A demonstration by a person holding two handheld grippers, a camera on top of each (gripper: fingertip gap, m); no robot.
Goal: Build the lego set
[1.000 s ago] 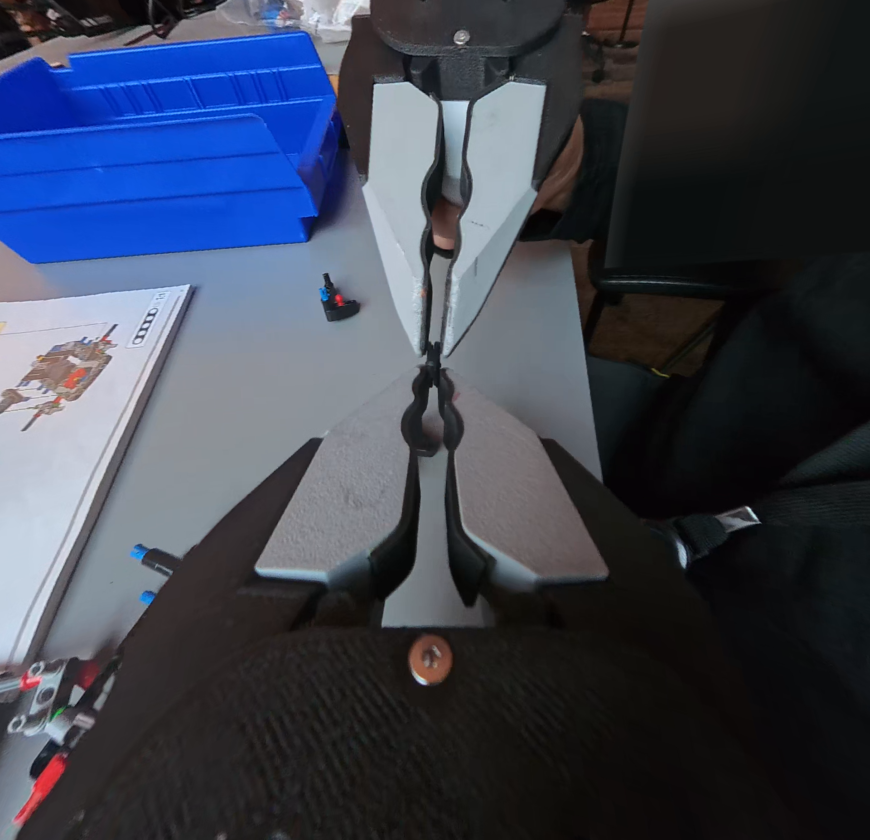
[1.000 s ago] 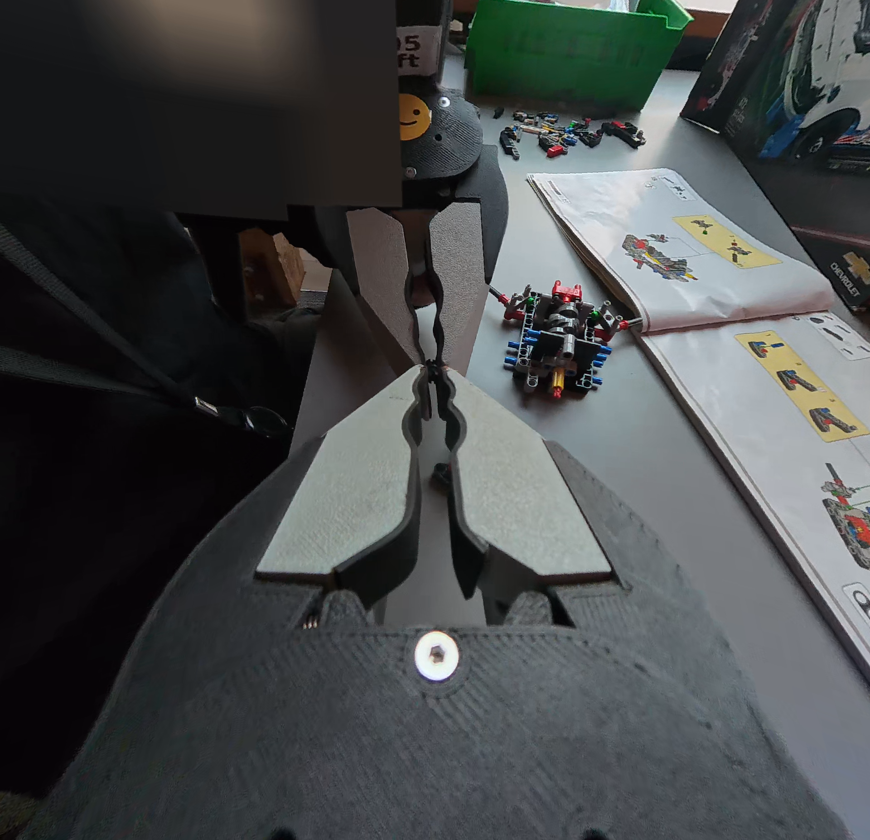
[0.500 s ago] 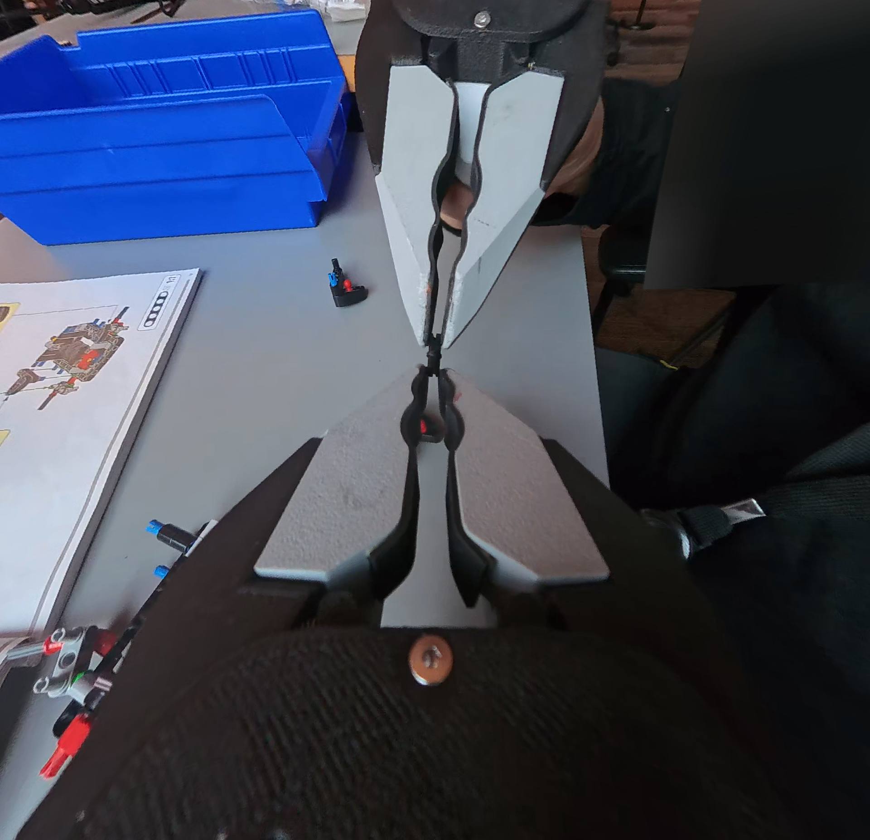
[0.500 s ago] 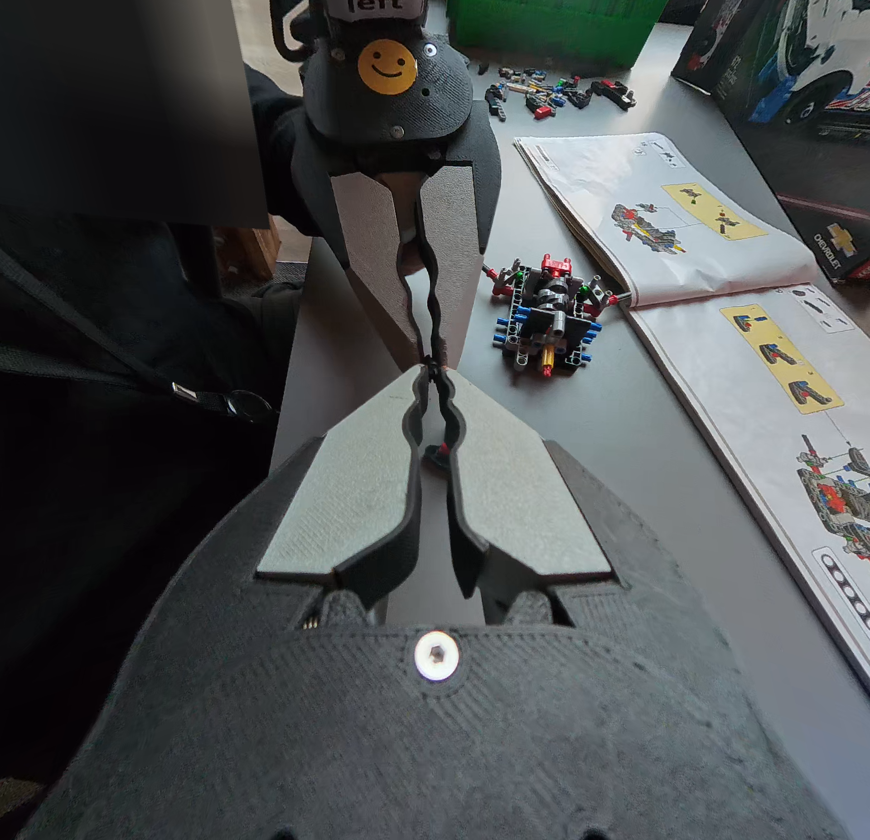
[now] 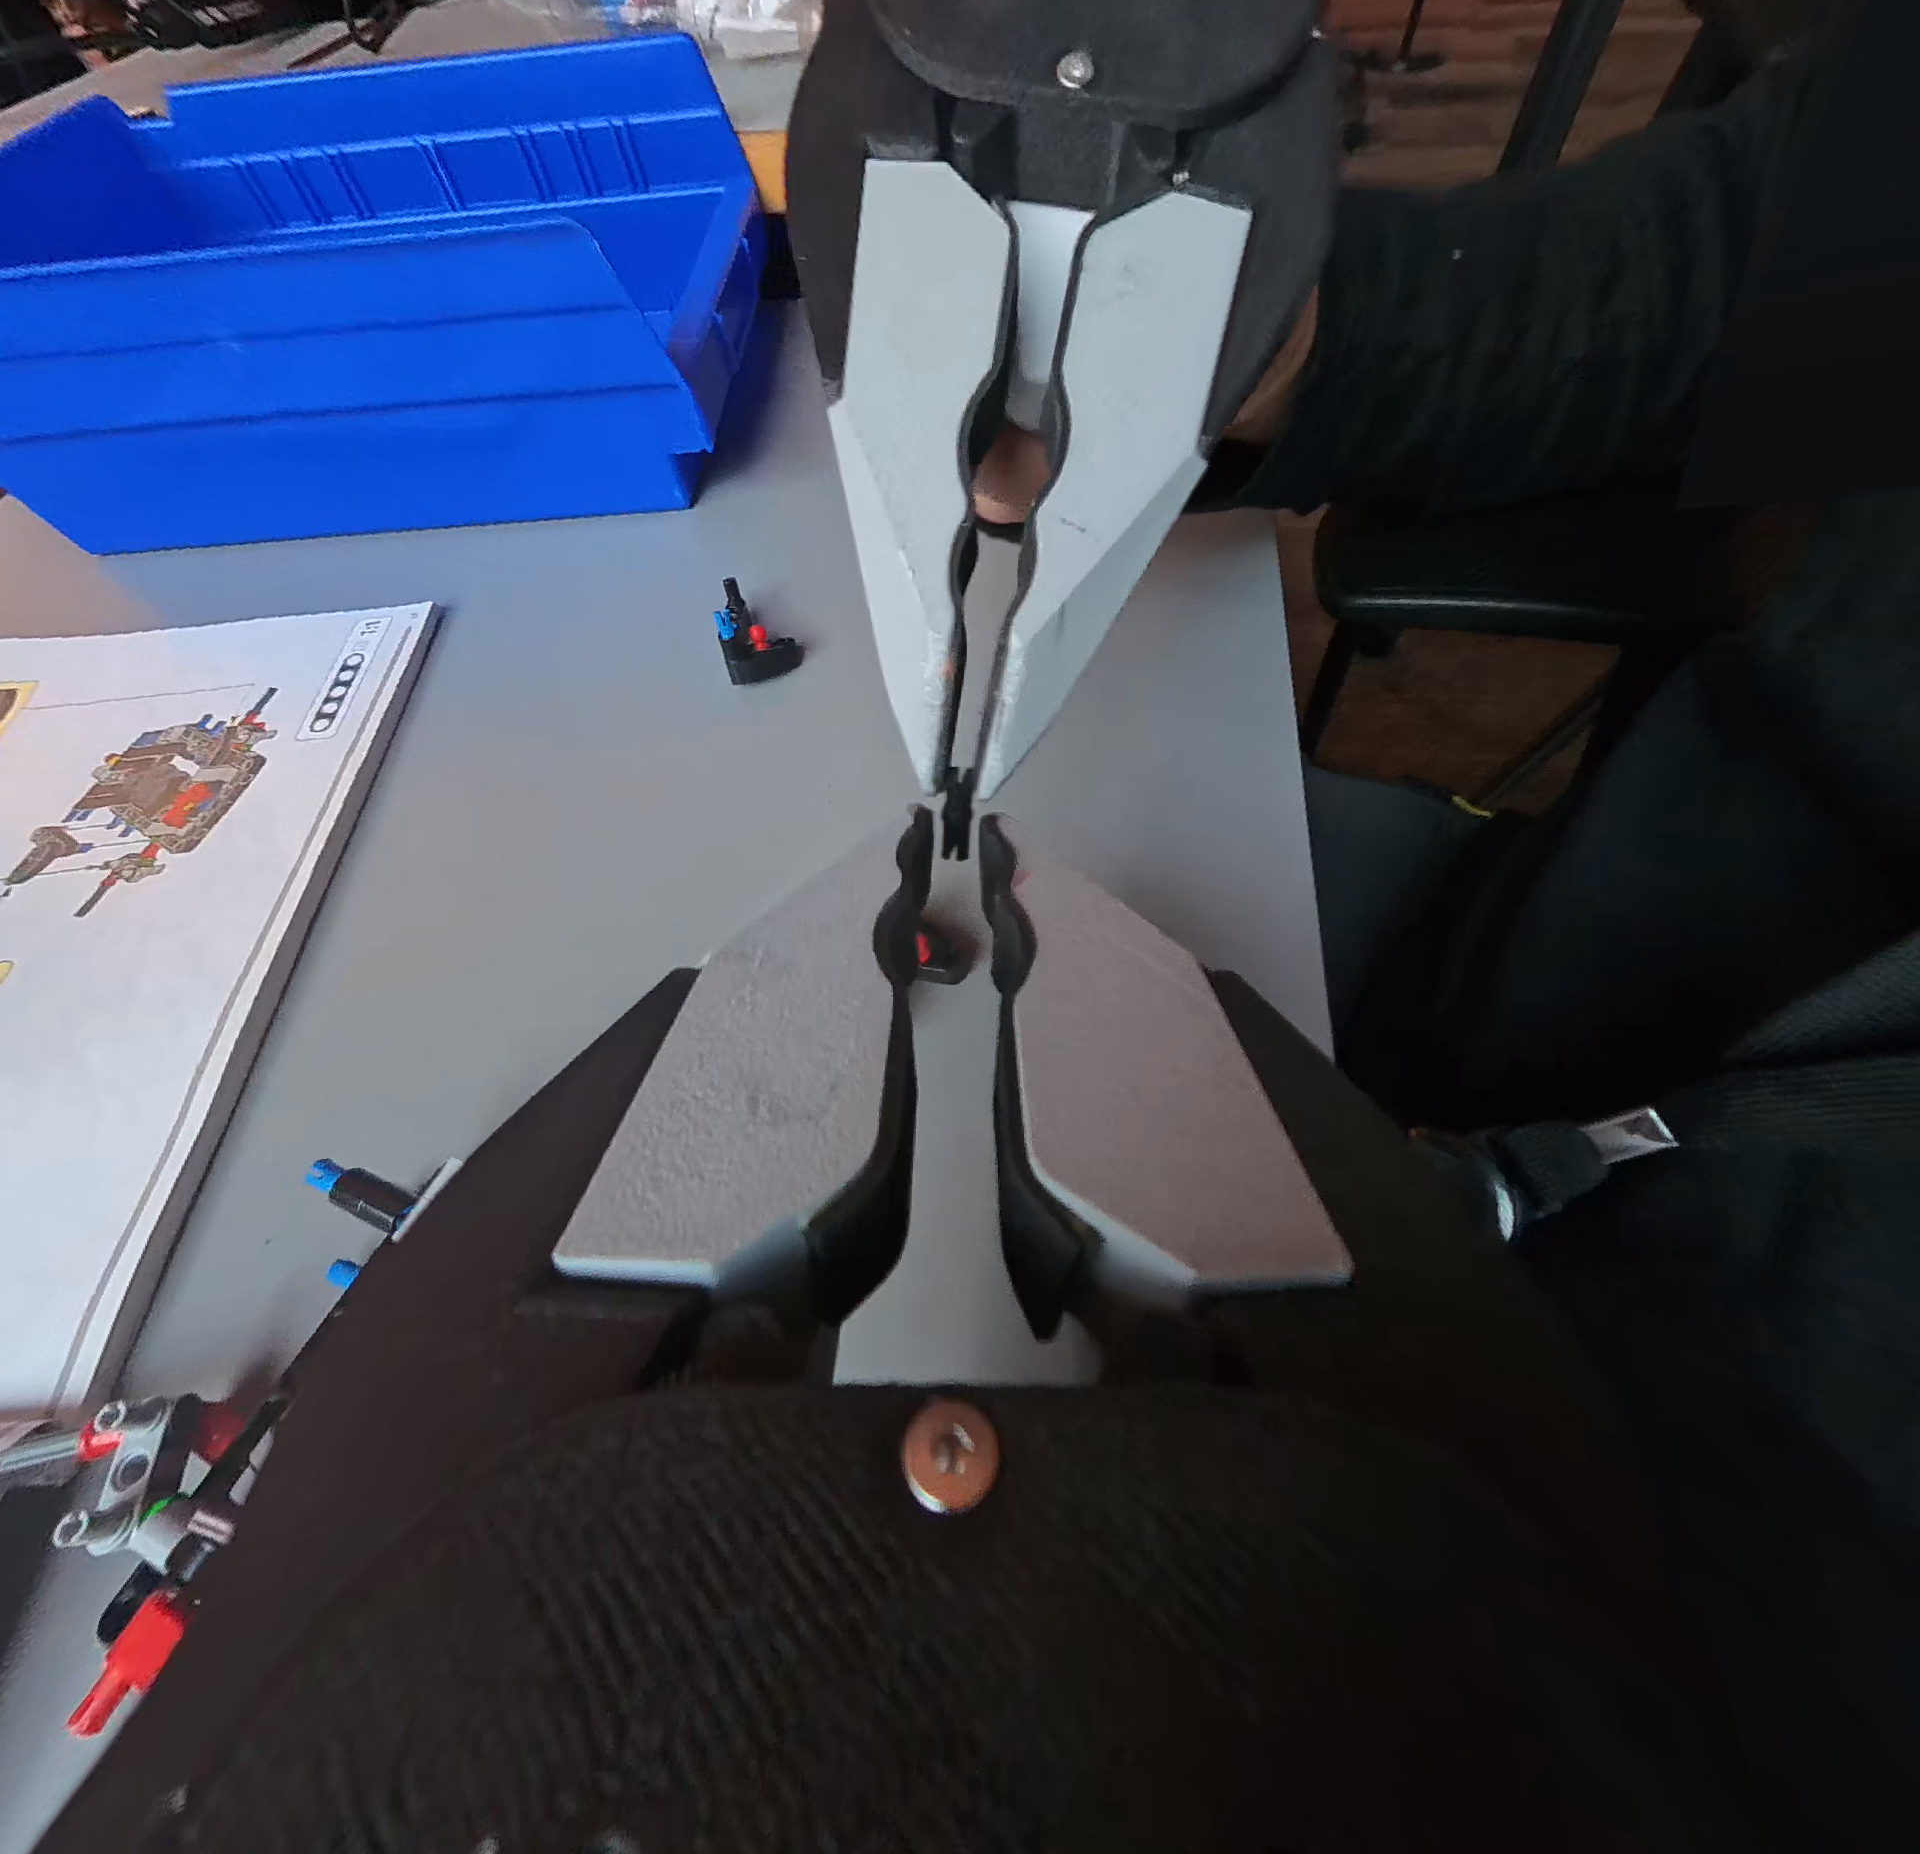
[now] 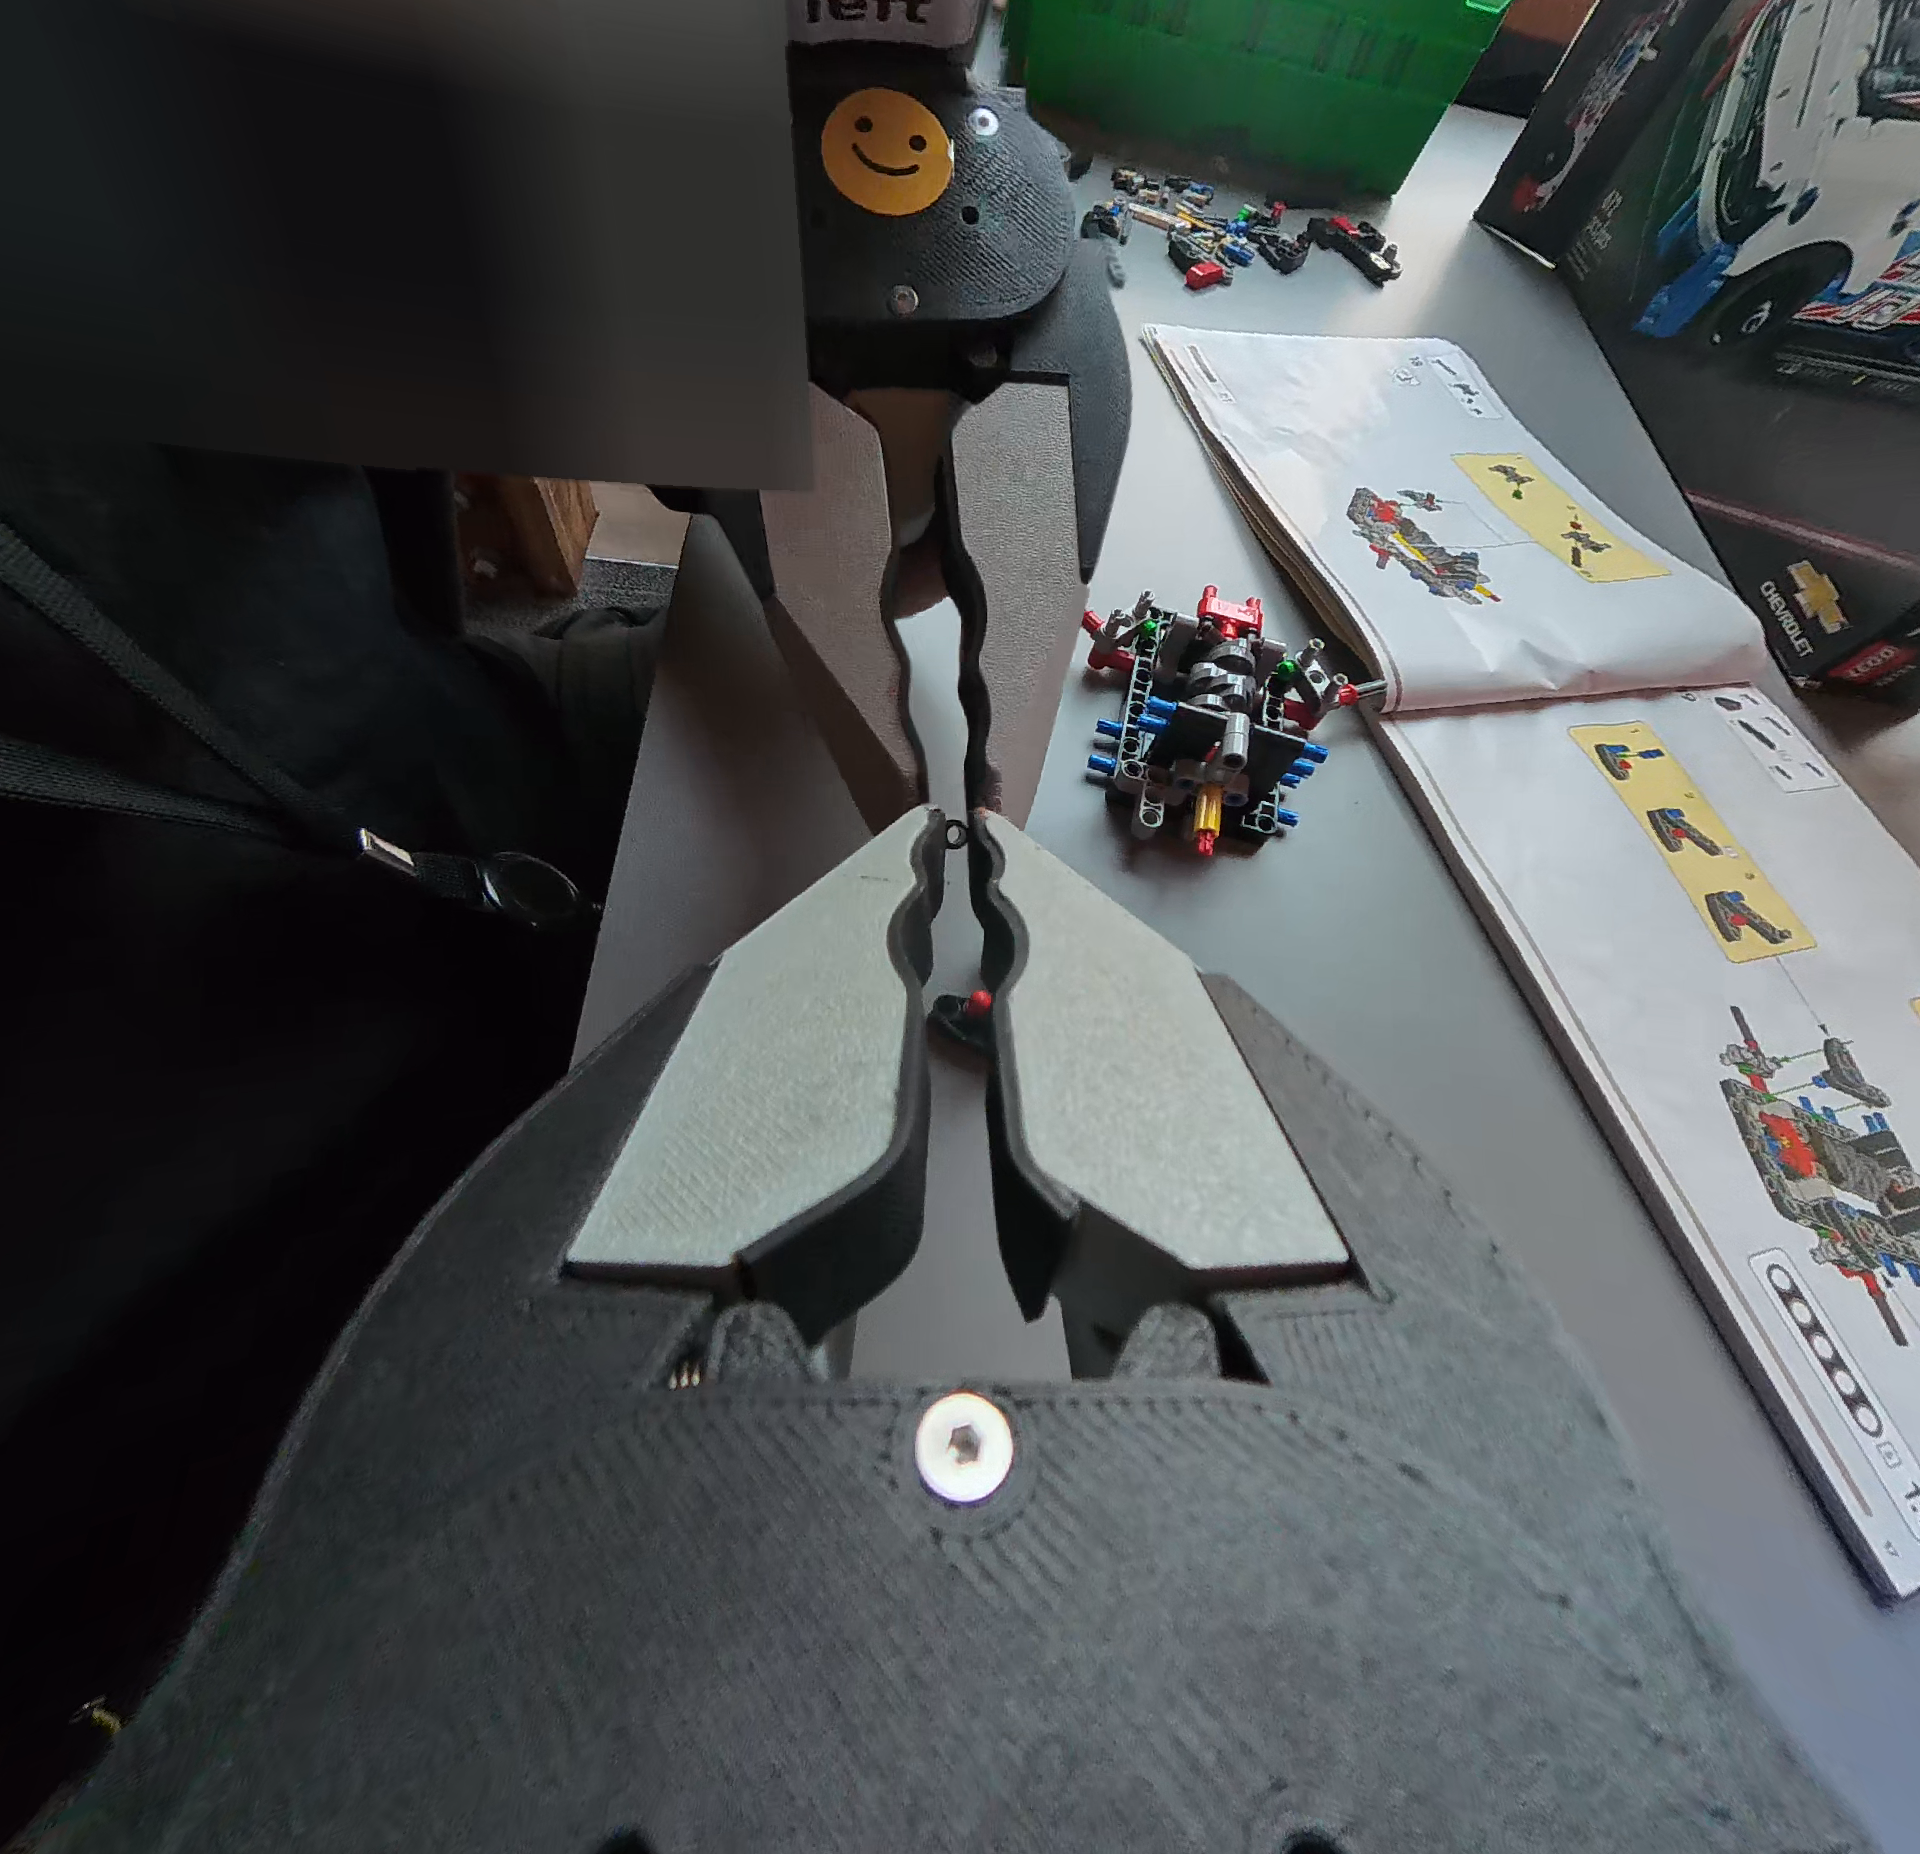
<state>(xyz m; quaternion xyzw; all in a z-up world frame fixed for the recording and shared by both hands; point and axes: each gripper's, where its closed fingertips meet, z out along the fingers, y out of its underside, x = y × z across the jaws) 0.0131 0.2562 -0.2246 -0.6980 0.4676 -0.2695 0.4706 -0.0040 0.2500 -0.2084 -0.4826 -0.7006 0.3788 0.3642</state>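
My right gripper (image 6: 956,830) is shut on a small black pin (image 5: 954,825), which sticks out of its tips. My left gripper (image 5: 954,840) faces it tip to tip, and its jaws stand slightly apart on either side of the pin's free end. Both hover above the grey table (image 5: 582,869). A small black and red piece (image 5: 935,952) lies on the table right below the tips; it also shows in the right wrist view (image 6: 966,1015). The partly built lego assembly (image 6: 1210,724) sits on the table beside the left gripper.
An open instruction booklet (image 6: 1558,765) lies beside the assembly. A blue bin (image 5: 364,298), a green bin (image 6: 1247,38), the set's box (image 6: 1766,194) and several loose pieces (image 6: 1236,235) stand farther off. Another small black piece (image 5: 753,646) lies near the blue bin. The table edge (image 5: 1299,765) runs close by. Only a small space, under 4 cm, lies between the two pairs of fingers. The small black piece (image 5: 753,646) is about 15 centimeters from both grippers' fingertips.
My left gripper's jaws have opened a little and let go of the pin. The right gripper still holds it. Both grippers stay tip to tip.
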